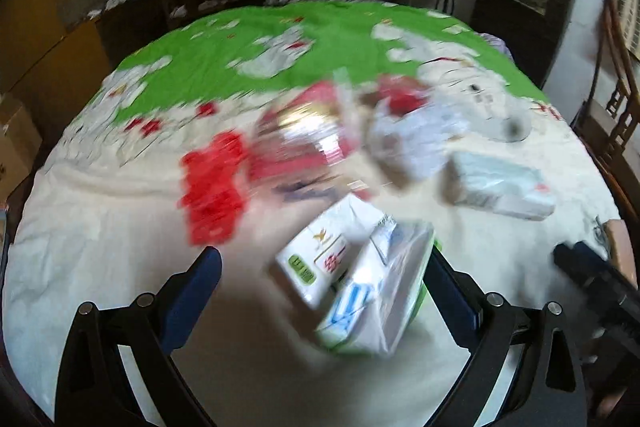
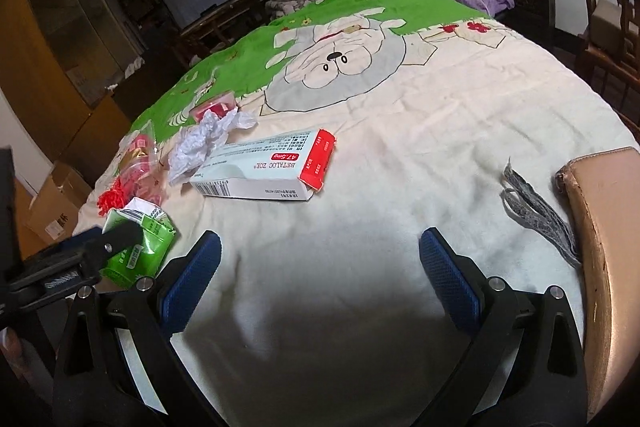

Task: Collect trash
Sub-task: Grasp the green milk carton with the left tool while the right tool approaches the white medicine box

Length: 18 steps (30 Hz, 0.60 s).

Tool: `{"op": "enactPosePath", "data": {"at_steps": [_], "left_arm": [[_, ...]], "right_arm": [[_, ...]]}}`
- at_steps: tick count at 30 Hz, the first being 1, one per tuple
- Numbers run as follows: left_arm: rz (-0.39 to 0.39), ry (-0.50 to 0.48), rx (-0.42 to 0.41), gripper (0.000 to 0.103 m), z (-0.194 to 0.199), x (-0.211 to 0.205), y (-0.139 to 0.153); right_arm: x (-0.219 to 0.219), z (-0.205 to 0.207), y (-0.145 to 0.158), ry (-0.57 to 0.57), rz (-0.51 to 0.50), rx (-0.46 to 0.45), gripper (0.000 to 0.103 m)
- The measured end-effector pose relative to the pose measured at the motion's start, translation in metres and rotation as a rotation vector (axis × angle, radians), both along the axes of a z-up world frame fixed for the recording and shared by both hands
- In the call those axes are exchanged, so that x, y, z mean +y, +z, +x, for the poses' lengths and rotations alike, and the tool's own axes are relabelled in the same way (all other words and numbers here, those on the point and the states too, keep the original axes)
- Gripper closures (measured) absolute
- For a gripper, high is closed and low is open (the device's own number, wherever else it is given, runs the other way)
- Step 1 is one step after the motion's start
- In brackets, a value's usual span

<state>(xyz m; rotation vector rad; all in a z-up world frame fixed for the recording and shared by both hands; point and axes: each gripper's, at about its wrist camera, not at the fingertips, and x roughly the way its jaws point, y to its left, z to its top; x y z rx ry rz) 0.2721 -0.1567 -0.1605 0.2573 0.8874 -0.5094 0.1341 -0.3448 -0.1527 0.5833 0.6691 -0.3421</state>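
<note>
Trash sits in a loose heap on the bedspread (image 2: 400, 155), cream w/ a green band and a cartoon dog stitched on it. Left gripper (image 1: 320, 275) has its jaws spread wide, w/ a green-and-white carton (image 1: 352, 287) lying between the blue pads, nearer the right-side pad (image 1: 448, 291) and maybe touching it; left view is too blurred to say if there's contact. In the right view that same carton (image 2: 140, 243) shows at the left edge w/ the left gripper's finger across it. Beyond it, farther up the bed: red shredded bits (image 1: 214, 195), a clear plastic bag w/ red stuff inside (image 1: 304, 139), crumpled white paper (image 2: 204, 143), and a long white medicine box w/ a red end (image 2: 264, 167). Right gripper (image 2: 320, 263) is also wide open, nothing between its pads, just bare spread; the medicine box lies ahead of it and a bit left, well apart from the fingers. Off to its right, a grey frayed strip (image 2: 536, 211) next to a tan padded edge (image 2: 600, 235).
</note>
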Motion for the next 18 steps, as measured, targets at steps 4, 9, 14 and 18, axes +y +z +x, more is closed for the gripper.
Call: {"op": "enactPosePath", "data": {"at_steps": [4,9,14,18], "left_arm": [[0.006,0.080,0.008,0.006,0.001,0.068,0.006],[0.012,0.129,0.026,0.006,-0.009,0.113,0.014],[-0.124,-0.023,0.032,0.006,-0.030,0.080,0.028],[-0.110,-0.064,0.031,0.006,-0.032,0.037,0.021]], "right_arm": [[-0.001,-0.002,0.000,0.003,0.010,-0.010,0.007],[-0.001,-0.002,0.000,0.003,0.013,-0.013,0.007],[-0.001,-0.002,0.000,0.003,0.011,-0.010,0.007],[-0.001,-0.002,0.000,0.003,0.013,-0.012,0.007]]}}
